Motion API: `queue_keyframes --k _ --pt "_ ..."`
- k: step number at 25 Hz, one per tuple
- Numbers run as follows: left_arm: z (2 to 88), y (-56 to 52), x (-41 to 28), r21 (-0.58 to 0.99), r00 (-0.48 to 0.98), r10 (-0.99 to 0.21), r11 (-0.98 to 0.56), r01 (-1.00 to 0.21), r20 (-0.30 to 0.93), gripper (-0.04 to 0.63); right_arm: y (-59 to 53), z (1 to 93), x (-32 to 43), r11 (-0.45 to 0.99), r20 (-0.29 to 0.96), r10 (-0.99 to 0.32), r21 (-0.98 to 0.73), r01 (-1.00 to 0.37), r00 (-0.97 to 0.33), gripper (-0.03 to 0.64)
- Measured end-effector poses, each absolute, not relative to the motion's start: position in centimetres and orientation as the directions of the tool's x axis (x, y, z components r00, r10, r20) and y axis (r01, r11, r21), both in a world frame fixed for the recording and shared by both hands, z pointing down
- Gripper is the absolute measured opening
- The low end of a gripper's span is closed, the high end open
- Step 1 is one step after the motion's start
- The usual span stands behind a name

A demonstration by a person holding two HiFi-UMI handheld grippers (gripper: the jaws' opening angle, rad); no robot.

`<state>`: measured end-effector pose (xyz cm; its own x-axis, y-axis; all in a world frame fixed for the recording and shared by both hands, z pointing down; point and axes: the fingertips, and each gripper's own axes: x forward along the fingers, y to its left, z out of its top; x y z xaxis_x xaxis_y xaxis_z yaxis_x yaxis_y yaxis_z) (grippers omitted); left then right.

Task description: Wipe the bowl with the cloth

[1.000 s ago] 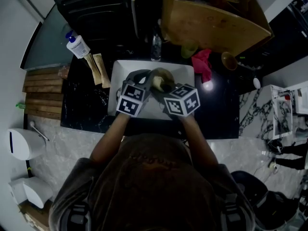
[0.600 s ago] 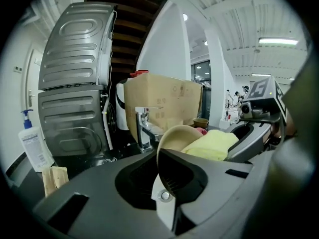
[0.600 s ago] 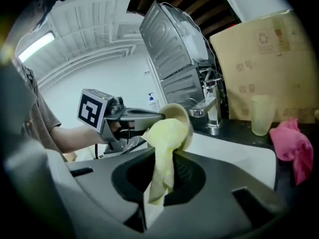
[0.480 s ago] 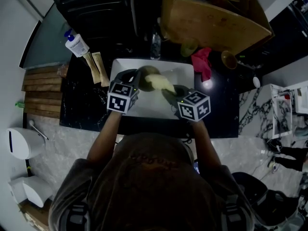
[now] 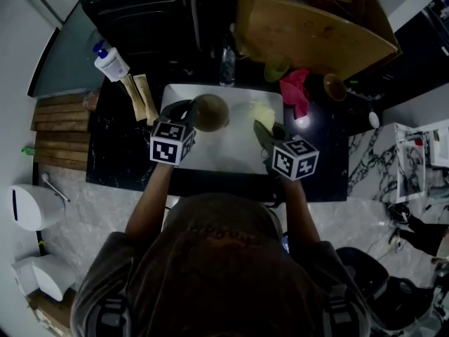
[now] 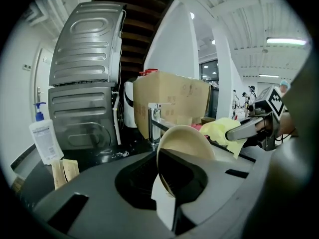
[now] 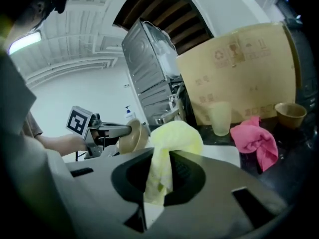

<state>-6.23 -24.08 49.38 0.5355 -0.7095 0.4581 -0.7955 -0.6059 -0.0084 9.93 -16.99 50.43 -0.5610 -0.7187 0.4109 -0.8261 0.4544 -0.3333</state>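
The tan bowl [image 5: 210,112] hangs over the left part of the white sink [image 5: 231,156], its rim pinched in my left gripper [image 5: 191,113]. In the left gripper view the bowl [image 6: 184,146] stands on edge between the jaws. My right gripper [image 5: 261,127] is shut on the yellow cloth [image 5: 262,111] over the sink's right side, apart from the bowl. The right gripper view shows the cloth [image 7: 172,143] bunched between the jaws, with the bowl [image 7: 133,137] and left gripper [image 7: 132,132] off to the left.
A tap [image 5: 226,69] stands behind the sink. A pink cloth [image 5: 295,93], a pale cup [image 5: 275,71] and a small brown bowl [image 5: 334,88] lie on the black counter at right. A soap bottle [image 5: 111,64] is at left. A cardboard box [image 5: 309,27] sits behind.
The two grippers have drawn apart: the left one moved left with the bowl, the right one moved right with the yellow cloth, which came off the bowl.
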Motion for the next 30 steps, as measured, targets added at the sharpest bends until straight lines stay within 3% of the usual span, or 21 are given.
queue_keyframes --k 9,18,30 --pt "42.6 -23.7 -4.9 -0.088 0.603 -0.771 -0.628 -0.773 0.204 0.021 -18.3 44.0 8.3 0.451 0.194 -0.873 -0.031 -0.892 -0.448 0.027" --pt "36.3 -20.7 -6.0 -0.111 0.602 -0.791 -0.592 -0.799 -0.113 0.02 -16.8 39.5 8.7 0.356 -0.029 -0.934 0.031 -0.934 -0.357 0.026" --pt "35.6 -19.9 -5.7 -0.113 0.6 -0.786 -0.589 -0.8 -0.147 0.02 -16.7 39.2 9.2 0.344 -0.05 -0.938 -0.008 -0.939 -0.343 0.025"
